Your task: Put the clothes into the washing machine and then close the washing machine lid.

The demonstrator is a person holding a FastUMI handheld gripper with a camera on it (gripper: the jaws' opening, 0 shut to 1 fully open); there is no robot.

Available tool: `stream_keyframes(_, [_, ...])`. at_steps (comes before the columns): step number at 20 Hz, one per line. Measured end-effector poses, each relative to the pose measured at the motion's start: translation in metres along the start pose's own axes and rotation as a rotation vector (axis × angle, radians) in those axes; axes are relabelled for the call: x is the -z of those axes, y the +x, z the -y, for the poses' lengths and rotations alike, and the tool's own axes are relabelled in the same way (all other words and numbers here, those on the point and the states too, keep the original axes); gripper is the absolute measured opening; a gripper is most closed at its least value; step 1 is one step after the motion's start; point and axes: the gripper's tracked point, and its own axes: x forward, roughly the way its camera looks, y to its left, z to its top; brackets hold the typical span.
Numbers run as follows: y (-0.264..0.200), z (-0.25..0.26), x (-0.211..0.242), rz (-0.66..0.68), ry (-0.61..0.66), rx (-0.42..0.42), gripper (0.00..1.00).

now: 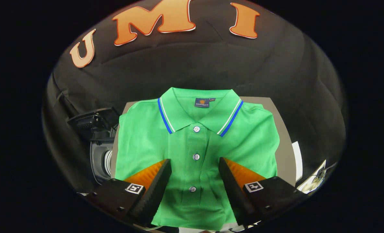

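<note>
Gripper (194, 176) hovers with fingers spread wide over the folded green polo shirt (197, 152), which covers the grey table (284, 152) edge to edge, lined up to pinch its button placket.

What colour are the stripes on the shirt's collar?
Blue and white, along the collar edge of the green shirt, in the gripper view.

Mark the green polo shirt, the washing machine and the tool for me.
green polo shirt (197, 142): gripper view, button placket below the collar.
washing machine (96, 132): gripper view, dark raised lid left of the shirt.
tool (195, 171): gripper view, midway between its open fingertips, over the shirt.
</note>
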Motion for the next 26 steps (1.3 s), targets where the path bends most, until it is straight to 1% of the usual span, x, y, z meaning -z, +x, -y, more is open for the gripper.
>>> stream_keyframes(4, [0.000, -0.002, 0.002, -0.020, -0.021, -0.011, 0.96])
stream_keyframes(9, [-0.004, -0.013, 0.001, -0.046, -0.052, -0.017, 0.43])
stream_keyframes(10, [-0.007, -0.013, -0.001, -0.053, -0.081, -0.013, 0.32])
stream_keyframes(11, [-0.011, -0.010, -0.002, -0.052, -0.082, 0.002, 0.32])
stream_keyframes(12, [-0.011, -0.007, -0.003, -0.042, -0.088, 0.012, 0.25])
stream_keyframes(13, [-0.013, -0.010, -0.005, -0.006, -0.077, 0.011, 0.25])
stream_keyframes(14, [-0.015, -0.013, -0.006, 0.021, -0.067, 0.007, 0.16])
stream_keyframes(16, [-0.016, -0.015, -0.008, 0.089, -0.038, -0.009, 0.16])
stream_keyframes(18, [-0.028, -0.016, -0.022, 0.196, -0.016, -0.027, 0.16])
stream_keyframes(22, [-0.071, -0.015, -0.043, 0.337, 0.021, -0.074, 0.16])
stream_keyframes(26, [-0.120, -0.035, -0.055, 0.451, 0.016, -0.116, 0.16])
